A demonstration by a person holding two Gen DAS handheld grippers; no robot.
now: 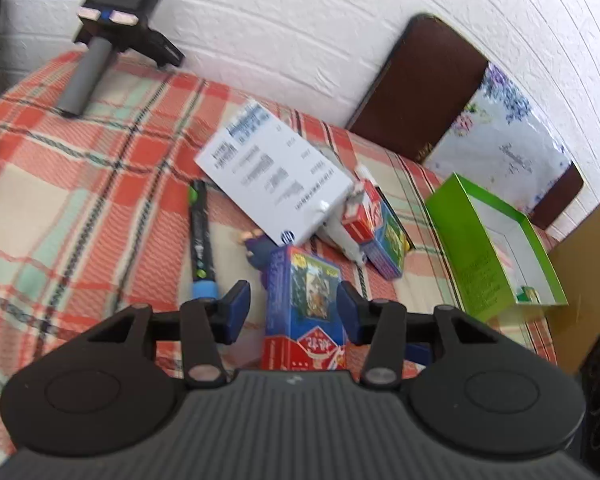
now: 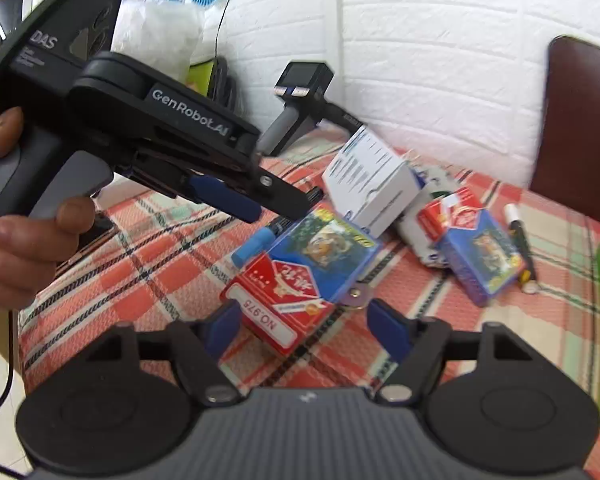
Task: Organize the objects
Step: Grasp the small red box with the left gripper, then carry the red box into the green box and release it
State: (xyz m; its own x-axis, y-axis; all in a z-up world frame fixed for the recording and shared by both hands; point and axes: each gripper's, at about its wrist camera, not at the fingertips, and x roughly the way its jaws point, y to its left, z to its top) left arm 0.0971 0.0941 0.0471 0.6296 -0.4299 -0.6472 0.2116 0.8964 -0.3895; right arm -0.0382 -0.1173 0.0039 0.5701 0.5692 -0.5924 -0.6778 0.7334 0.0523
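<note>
A blue and red card box [image 1: 306, 308] lies on the plaid cloth between the open jaws of my left gripper [image 1: 294, 306]; the pads stand beside it, apart from it. The same box [image 2: 300, 276] shows in the right wrist view, lying in front of my open right gripper [image 2: 310, 328], with the left gripper [image 2: 256, 200] above it. A second blue and red card box [image 1: 384, 232] [image 2: 480, 252] lies further off by a white printed box [image 1: 276, 176] [image 2: 374, 184]. A green open box [image 1: 496, 248] stands at the right.
A marker with a blue cap [image 1: 202, 240] [image 2: 256, 244] lies left of the near card box. Another marker [image 2: 520, 240] lies at the right. A third handheld device [image 1: 112, 28] [image 2: 300, 108] stands by the white brick wall. A brown chair back [image 1: 416, 84] is behind the table.
</note>
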